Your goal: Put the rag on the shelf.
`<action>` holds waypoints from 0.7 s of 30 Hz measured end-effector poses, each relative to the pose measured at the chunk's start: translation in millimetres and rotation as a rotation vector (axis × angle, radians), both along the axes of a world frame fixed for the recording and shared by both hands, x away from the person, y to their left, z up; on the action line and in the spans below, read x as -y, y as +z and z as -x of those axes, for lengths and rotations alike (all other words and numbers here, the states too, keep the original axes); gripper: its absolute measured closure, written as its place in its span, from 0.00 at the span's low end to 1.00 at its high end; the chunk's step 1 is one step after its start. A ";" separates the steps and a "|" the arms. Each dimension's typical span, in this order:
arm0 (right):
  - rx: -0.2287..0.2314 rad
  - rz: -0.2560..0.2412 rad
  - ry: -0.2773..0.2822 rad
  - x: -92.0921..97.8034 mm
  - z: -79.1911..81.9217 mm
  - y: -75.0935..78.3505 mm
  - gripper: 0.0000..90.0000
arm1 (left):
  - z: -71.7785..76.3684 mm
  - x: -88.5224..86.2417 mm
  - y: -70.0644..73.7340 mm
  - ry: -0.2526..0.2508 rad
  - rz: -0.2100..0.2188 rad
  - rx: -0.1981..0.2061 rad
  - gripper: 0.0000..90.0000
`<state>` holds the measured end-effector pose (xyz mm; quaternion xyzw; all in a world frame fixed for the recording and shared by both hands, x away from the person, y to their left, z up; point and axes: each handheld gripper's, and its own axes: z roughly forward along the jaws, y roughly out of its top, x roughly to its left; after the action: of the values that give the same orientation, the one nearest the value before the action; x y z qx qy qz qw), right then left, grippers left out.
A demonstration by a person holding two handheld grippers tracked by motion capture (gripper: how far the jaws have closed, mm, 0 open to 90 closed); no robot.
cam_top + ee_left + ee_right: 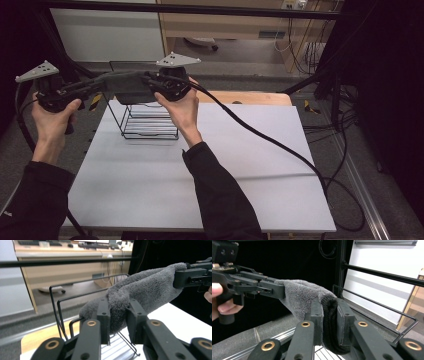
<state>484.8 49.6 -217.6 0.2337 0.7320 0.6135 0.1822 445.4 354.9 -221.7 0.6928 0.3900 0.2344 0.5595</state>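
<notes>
A grey fleecy cloth (127, 86) is stretched in the air between my two grippers, over a black wire rack (150, 122) at the back of the white table (225, 165). My left gripper (106, 80) points right and is shut on the cloth's left end. In the left gripper view the jaws (118, 306) pinch the cloth (150, 287), with the rack (75, 297) behind. My right gripper (149, 79) points left, shut on the other end. In the right gripper view the jaws (329, 312) clamp a fold of the cloth (299, 296), and the left gripper (270, 289) holds the far end.
A thick black cable (280, 145) trails from the right gripper across the table to its right edge. A wooden strip (250, 97) runs along the table's back edge. Black frame bars (382, 273) stand behind the rack, with more cables on the floor at right.
</notes>
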 end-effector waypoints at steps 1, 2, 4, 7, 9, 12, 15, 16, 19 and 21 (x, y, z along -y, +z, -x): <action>-0.002 -0.002 -0.001 0.1 0.4 -0.9 0.88 | 0.5 -1.3 2.4 0.003 0.000 -0.010 0.77; 0.000 -0.003 0.000 0.5 0.4 -1.8 0.88 | 0.9 -2.5 5.1 0.007 -0.002 -0.017 0.75; -0.002 -0.007 0.000 1.0 0.6 -2.9 0.88 | 1.8 -3.7 11.1 0.020 -0.007 -0.024 0.74; 0.006 0.000 0.002 1.6 1.5 -3.5 0.88 | 4.5 -5.4 20.2 0.026 0.012 -0.005 0.74; 0.013 0.005 0.004 1.7 2.3 -4.6 0.88 | 5.6 -6.9 25.3 0.037 0.025 0.000 0.74; 0.019 0.013 0.012 1.9 3.1 -6.9 0.87 | 4.6 -6.8 31.1 0.064 0.006 -0.001 0.77; 0.028 0.019 0.017 1.9 4.2 -9.2 0.87 | -0.2 -2.8 32.3 0.054 -0.003 -0.023 0.84; 0.030 0.021 0.020 1.9 4.7 -9.6 0.87 | -2.3 -0.7 31.6 0.048 -0.008 -0.035 0.85; 0.036 0.027 0.028 2.1 5.3 -10.6 0.87 | -8.2 6.7 26.2 0.031 -0.032 -0.073 0.88; 0.038 0.033 0.030 2.4 5.9 -11.4 0.87 | -10.0 10.3 22.2 0.018 -0.041 -0.089 0.91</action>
<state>478.9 47.1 -229.0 0.2080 0.7418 0.6083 0.1909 455.4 344.6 -199.5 0.7103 0.4158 0.2163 0.5252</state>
